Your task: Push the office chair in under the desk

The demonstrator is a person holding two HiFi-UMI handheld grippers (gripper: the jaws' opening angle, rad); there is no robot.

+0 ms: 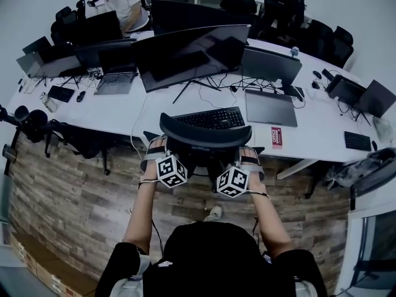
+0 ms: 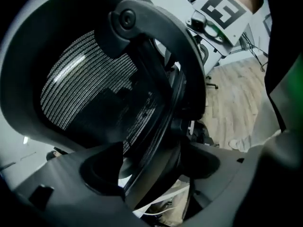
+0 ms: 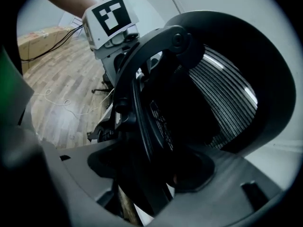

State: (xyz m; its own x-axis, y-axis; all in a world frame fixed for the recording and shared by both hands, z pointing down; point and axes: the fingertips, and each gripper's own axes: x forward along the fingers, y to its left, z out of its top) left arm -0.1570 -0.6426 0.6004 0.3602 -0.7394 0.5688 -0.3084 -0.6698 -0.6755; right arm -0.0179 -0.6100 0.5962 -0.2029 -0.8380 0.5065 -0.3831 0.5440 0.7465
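Note:
A black mesh office chair (image 1: 205, 135) stands at the white desk (image 1: 309, 138), its curved headrest close to the desk's front edge. Both grippers hold the chair's back from behind. My left gripper (image 1: 154, 150) grips the left side of the back. In the left gripper view, the chair's black frame (image 2: 156, 126) runs between the jaws of the left gripper (image 2: 156, 167), with the mesh (image 2: 85, 89) beyond. My right gripper (image 1: 249, 156) grips the right side. In the right gripper view, the frame (image 3: 142, 122) passes between the jaws of the right gripper (image 3: 147, 167). The seat and base are hidden.
A keyboard (image 1: 210, 117), a wide monitor (image 1: 192, 53) and laptops (image 1: 270, 107) sit on the desk beyond the chair. Another black chair (image 1: 80, 138) stands to the left. A person (image 1: 127, 5) sits at the far desk. Wood floor (image 1: 68, 197) lies below, with cables.

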